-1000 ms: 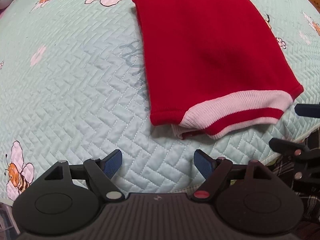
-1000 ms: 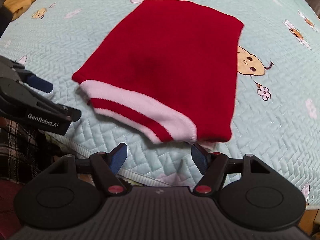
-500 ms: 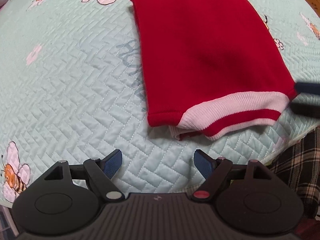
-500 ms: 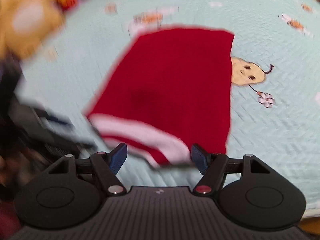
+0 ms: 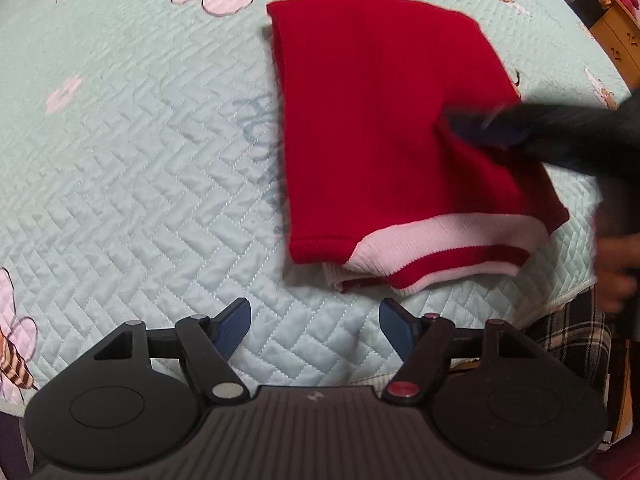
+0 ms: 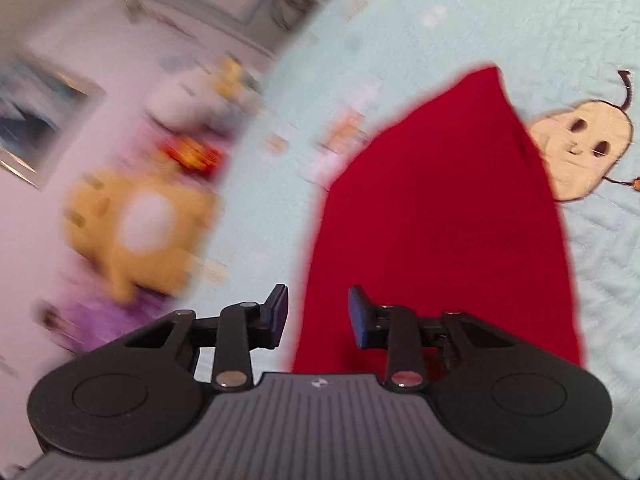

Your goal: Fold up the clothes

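The black plastic left gripper (image 5: 315, 325) has two round bumps, a ridged grey middle, blue fingers (image 5: 234, 321), and silver and red screws. The black right gripper (image 6: 317, 312) looks alike.

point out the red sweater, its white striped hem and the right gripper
red sweater (image 5: 380, 120), left wrist view, middle of the red body
white striped hem (image 5: 452, 236), left wrist view, upper white band
right gripper (image 6: 318, 314), right wrist view, gap between its open fingertips
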